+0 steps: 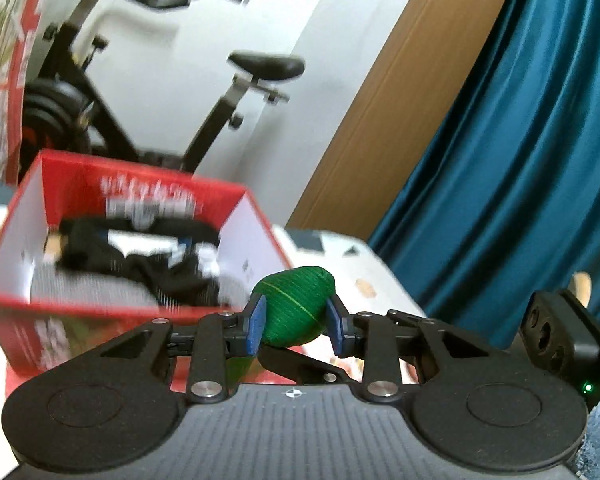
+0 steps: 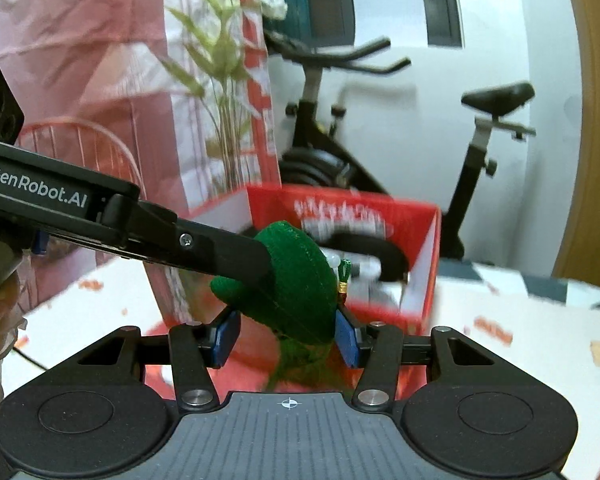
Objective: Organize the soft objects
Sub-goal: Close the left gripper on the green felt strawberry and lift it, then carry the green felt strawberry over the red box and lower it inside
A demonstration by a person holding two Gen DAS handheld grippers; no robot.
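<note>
**Two grippers, one green soft toy**

The jaws of the left gripper (image 1: 296, 326) squeeze one end of the round green fuzzy fabric toy (image 1: 294, 308). The jaws of the right gripper (image 2: 286, 334) pinch the same toy from both sides, lower down. The toy hangs in the air, just in front of the open red cardboard box (image 1: 14, 300) with dark clothes (image 1: 140, 252) inside. It looks light and squishy. It should bend, not break. Grab it at its fat middle, not the small gold tassel (image 2: 343, 284).
</note>
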